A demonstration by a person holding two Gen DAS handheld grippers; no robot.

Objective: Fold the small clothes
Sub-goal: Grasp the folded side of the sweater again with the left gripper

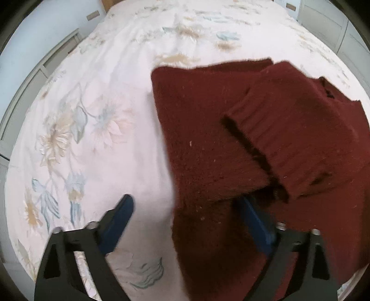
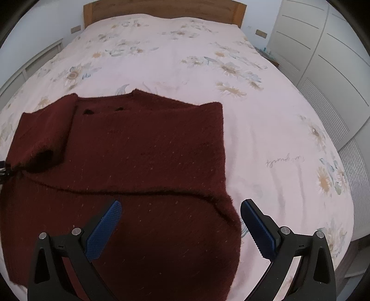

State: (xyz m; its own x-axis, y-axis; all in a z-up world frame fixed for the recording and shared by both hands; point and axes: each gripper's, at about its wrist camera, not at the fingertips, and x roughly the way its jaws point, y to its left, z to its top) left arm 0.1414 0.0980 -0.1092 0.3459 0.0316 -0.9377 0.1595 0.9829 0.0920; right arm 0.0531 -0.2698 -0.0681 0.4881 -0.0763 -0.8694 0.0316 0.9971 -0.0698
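Floral bedspread with illegible script, maroon sweater

Soft, even daylight filled both views; the left wrist view was motion-blurred, and fisheye curvature darkened the corners.

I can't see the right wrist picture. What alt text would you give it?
A dark red knitted sweater lies flat on a floral bedspread, one sleeve folded inward. The right tongs, blue-padded and open, hang over the sweater's near right edge. A wooden headboard stands beyond.
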